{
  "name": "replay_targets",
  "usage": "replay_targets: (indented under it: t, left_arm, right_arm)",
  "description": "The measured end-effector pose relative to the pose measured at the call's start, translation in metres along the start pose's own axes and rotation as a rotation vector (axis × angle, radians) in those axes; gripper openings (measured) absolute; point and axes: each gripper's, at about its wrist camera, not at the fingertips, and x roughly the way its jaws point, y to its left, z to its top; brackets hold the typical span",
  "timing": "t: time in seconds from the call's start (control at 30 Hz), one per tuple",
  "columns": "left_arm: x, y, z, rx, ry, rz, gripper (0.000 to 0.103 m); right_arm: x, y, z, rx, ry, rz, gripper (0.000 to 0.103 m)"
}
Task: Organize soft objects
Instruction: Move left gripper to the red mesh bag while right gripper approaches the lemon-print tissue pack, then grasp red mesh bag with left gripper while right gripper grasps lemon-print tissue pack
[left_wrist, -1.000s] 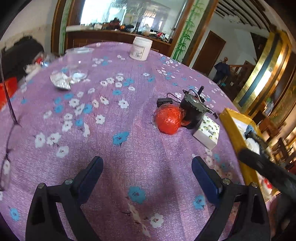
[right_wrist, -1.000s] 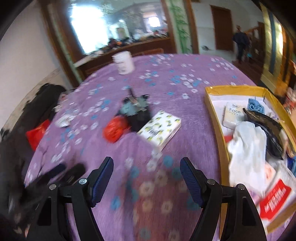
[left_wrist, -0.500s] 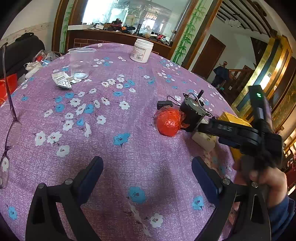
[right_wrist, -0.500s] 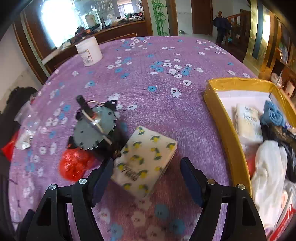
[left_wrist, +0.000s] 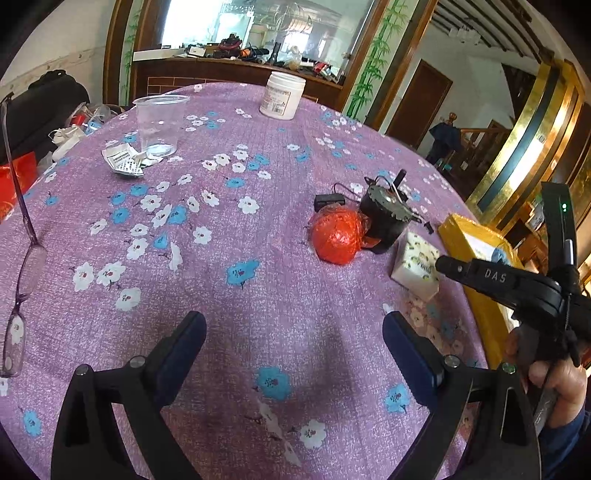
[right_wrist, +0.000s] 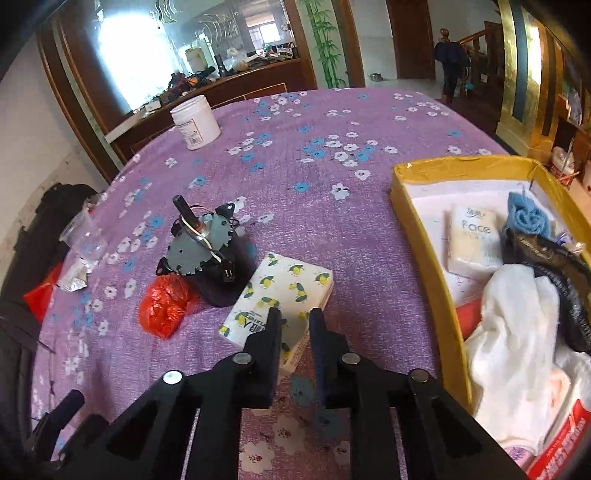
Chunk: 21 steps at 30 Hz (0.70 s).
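The right hand-held gripper (right_wrist: 295, 325) is closing on the tissue pack's (right_wrist: 284, 291) near corner for lifting; the left hand-held gripper (left_wrist: 293, 350) hangs apart, idle.

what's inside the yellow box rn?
Yellow box holds a "Face" tissue pack, blue cloth, black item and white cloth. Whatever lies under them is covered.

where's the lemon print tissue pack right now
In the right wrist view the lemon print tissue pack lies on the purple tablecloth, beside the black motor, left of the yellow box, its near corner between the closing right gripper jaws.
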Motion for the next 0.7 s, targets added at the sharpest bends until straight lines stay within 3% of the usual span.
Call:
replay_targets:
  t: [0.07,0.1,0.27,0.43,0.47,0.53,0.6,0.7]
  left_arm:
    - [-0.002,-0.004,0.002,0.010,0.017,0.008,0.096]
    - [-0.004,-0.005,0.004,0.012,0.016,0.013,0.096]
    - [-0.015,-0.018,0.015,0.069,-0.024,0.073,0.096]
    - [-0.011,-0.029,0.025,0.118,-0.012,0.107,0.096]
    - [-0.008,-0.033,0.029,0.133,-0.005,0.115,0.096]
    - [-0.005,-0.038,0.034,0.157,0.004,0.124,0.096]
    - [0.002,-0.043,0.043,0.177,0.018,0.134,0.096]
    - [0.020,-0.049,0.055,0.191,0.051,0.124,0.096]
  right_arm:
    - [0.001,-0.001,0.004,0.032,-0.011,0.016,0.063]
    - [0.003,0.002,0.006,0.019,-0.022,0.008,0.068]
    - [0.028,0.008,0.008,0.011,0.055,-0.026,0.069]
    - [0.034,0.009,0.009,-0.028,0.032,-0.021,0.076]
    - [0.034,0.007,0.009,-0.022,0.034,0.002,0.073]
    - [0.034,0.002,0.009,-0.009,0.044,0.081,0.058]
    - [0.027,0.001,0.008,-0.016,0.020,0.088,0.043]
    - [0.020,-0.005,0.006,0.002,-0.001,0.124,0.034]
